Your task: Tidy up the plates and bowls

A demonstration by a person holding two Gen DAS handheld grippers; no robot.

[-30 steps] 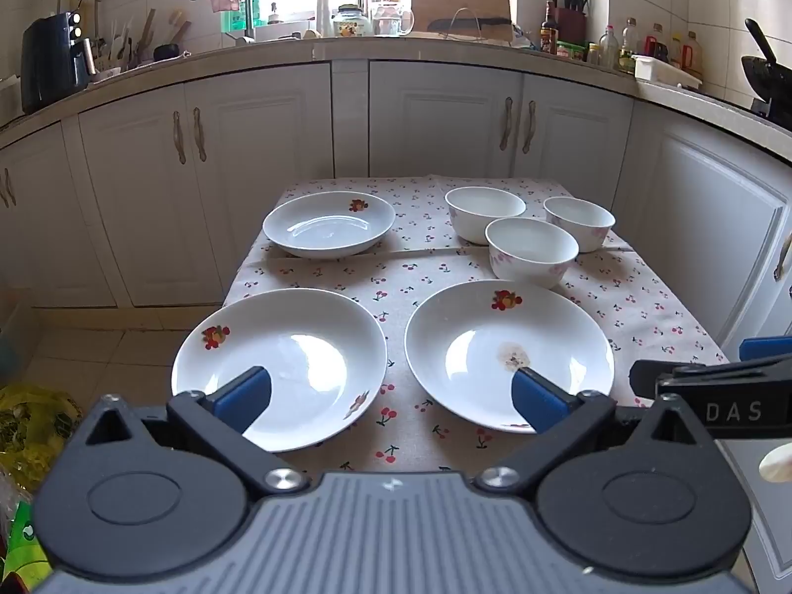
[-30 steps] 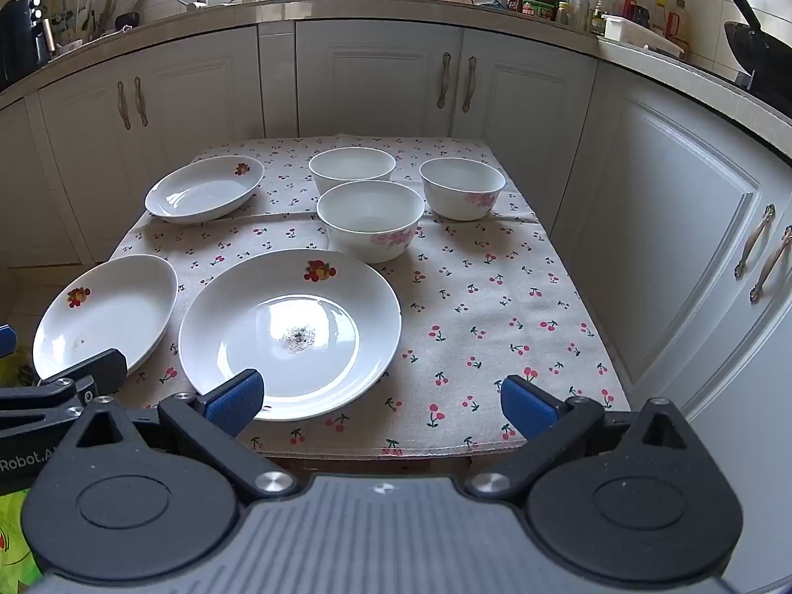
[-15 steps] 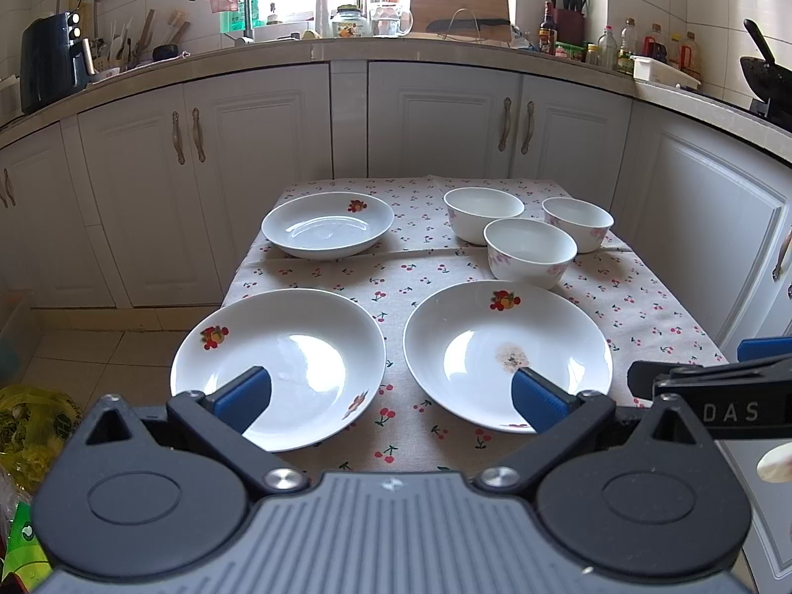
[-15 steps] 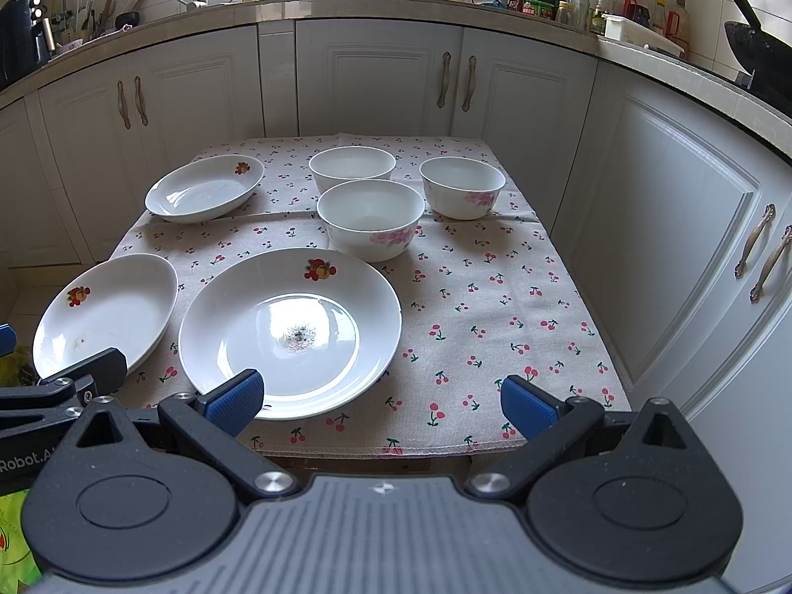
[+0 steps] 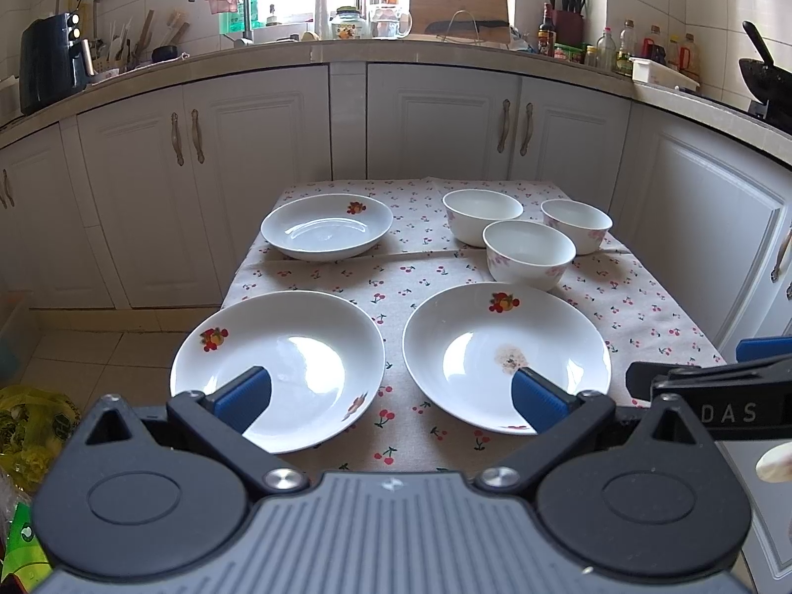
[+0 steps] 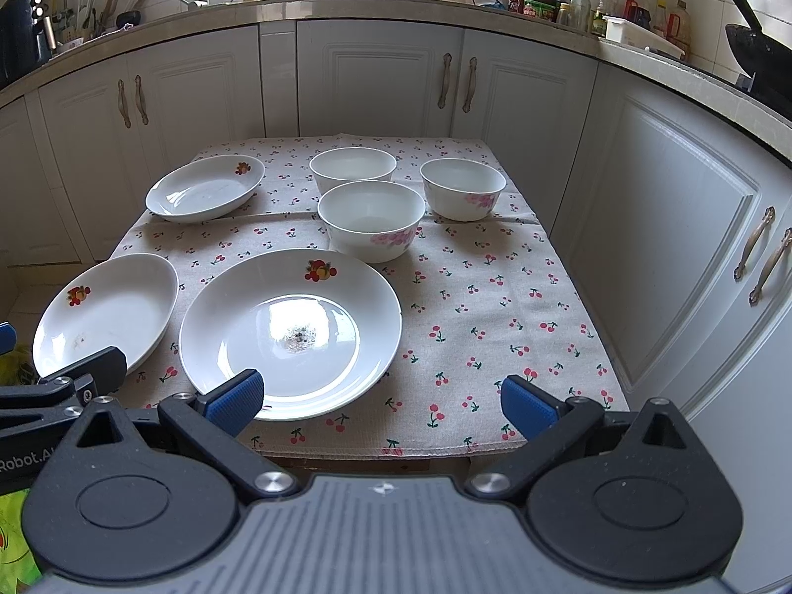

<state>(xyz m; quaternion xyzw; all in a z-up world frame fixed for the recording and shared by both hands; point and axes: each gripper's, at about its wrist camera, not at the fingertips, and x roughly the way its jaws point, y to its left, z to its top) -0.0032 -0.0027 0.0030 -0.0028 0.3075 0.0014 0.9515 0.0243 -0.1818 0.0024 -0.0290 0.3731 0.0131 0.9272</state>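
Note:
Three white plates with fruit prints lie on a cherry-print tablecloth (image 5: 435, 267): near left (image 5: 297, 361), near right (image 5: 505, 346) with a small stain, and far left (image 5: 326, 225). Three white bowls with pink flowers stand at the far right: front (image 5: 528, 252), back left (image 5: 481, 215), back right (image 5: 576, 224). My left gripper (image 5: 391, 396) is open and empty, above the near table edge between the two near plates. My right gripper (image 6: 381, 403) is open and empty at the near edge, right of the stained plate (image 6: 292, 326).
White cabinets (image 5: 257, 148) and a cluttered counter (image 5: 445, 44) wrap around the small table. A yellow bag (image 5: 29, 425) lies on the floor at the left. The tablecloth's right half (image 6: 495, 307) is bare.

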